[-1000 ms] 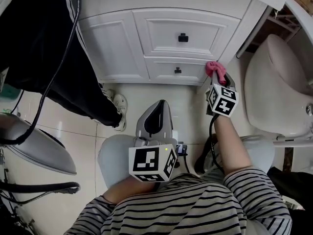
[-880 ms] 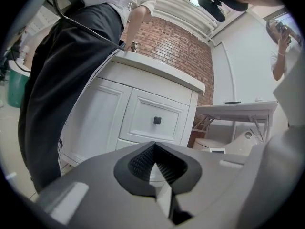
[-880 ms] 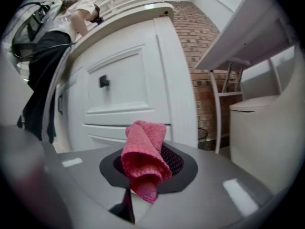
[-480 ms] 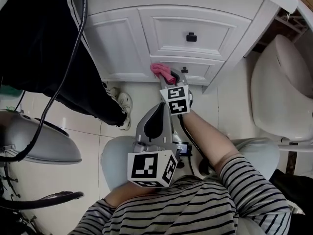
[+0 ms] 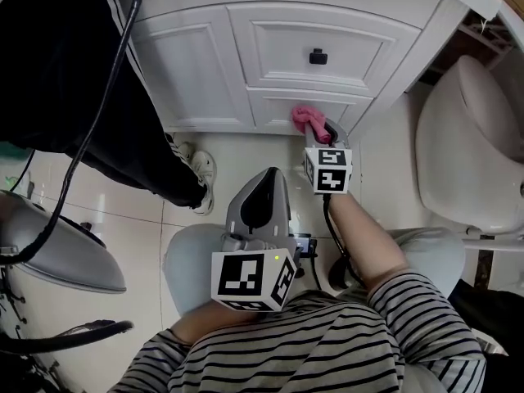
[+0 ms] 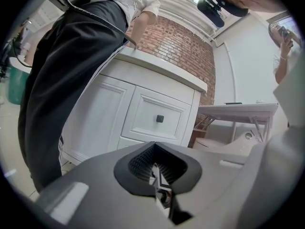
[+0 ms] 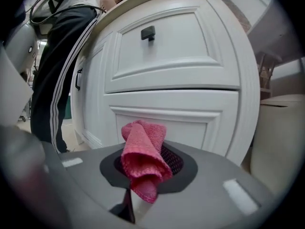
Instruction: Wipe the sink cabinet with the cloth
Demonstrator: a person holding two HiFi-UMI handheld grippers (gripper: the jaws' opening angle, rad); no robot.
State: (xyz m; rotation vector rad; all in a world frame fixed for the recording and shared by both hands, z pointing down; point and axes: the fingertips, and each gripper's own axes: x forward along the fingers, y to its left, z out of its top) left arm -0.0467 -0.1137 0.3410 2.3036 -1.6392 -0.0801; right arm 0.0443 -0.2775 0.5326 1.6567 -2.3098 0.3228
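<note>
The white sink cabinet [image 5: 278, 51] fills the top of the head view, with two drawers and dark knobs. My right gripper [image 5: 321, 131] is shut on a pink cloth [image 5: 309, 119], which sits against the lower drawer front near the cabinet's base. In the right gripper view the pink cloth [image 7: 142, 159] bunches out of the jaws just before the lower drawer [image 7: 171, 113]. My left gripper [image 5: 260, 207] hangs back above the person's lap, shut and empty; in its own view the jaws meet [image 6: 157, 173] with the cabinet [image 6: 143, 113] ahead.
A toilet [image 5: 471, 150] stands right of the cabinet. A second person in black trousers [image 5: 74, 97] and sneakers [image 5: 196, 182] stands at the left by the cabinet door. A grey rounded object [image 5: 57, 248] and cables lie at far left. Pale floor tiles [image 5: 123, 244] surround.
My right gripper swept the pink cloth left along the lower drawer from the cabinet's right corner, then back right to about the drawer's middle-right. The left gripper stayed put.
</note>
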